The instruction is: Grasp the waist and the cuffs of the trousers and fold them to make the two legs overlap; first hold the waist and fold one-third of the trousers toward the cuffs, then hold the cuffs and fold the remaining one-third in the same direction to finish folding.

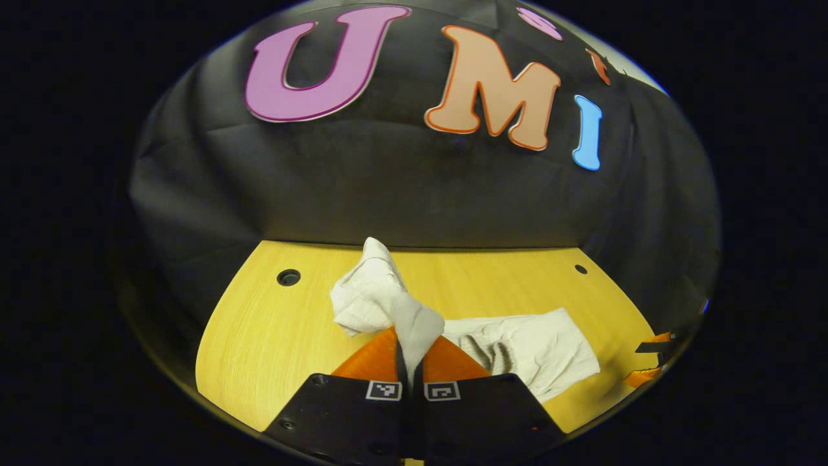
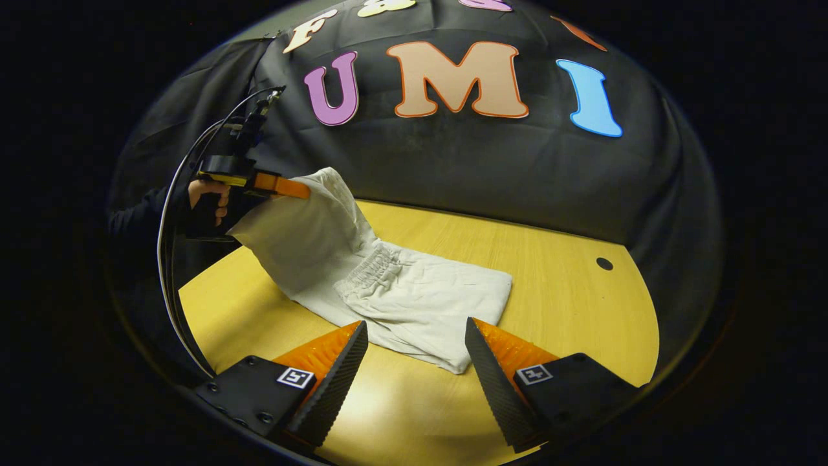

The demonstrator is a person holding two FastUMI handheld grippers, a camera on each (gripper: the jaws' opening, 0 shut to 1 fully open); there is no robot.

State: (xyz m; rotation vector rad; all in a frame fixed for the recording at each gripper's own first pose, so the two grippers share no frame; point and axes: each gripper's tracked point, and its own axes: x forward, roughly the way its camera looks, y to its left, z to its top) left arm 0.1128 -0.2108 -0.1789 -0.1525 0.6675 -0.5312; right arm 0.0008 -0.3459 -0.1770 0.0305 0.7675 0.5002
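Off-white trousers (image 2: 414, 298) lie on the yellow table (image 2: 569, 304), partly folded, with the elastic waist resting on the middle of the cloth. One end of the trousers (image 1: 369, 291) is lifted off the table. My left gripper (image 1: 412, 372) is shut on that raised cloth, a strip of it pinched between the fingers. In the right gripper view the left gripper (image 2: 284, 186), held by a hand (image 2: 210, 197), holds the cloth up at the left. My right gripper (image 2: 414, 362) is open, low over the table, just in front of the trousers' near edge, with nothing between its fingers.
The table has a round hole at the back left (image 1: 288, 277) and another at the back right (image 1: 581, 269). The black cloth wall closes the table's far side. A cable (image 2: 171, 194) loops from the left gripper down past the table's left edge.
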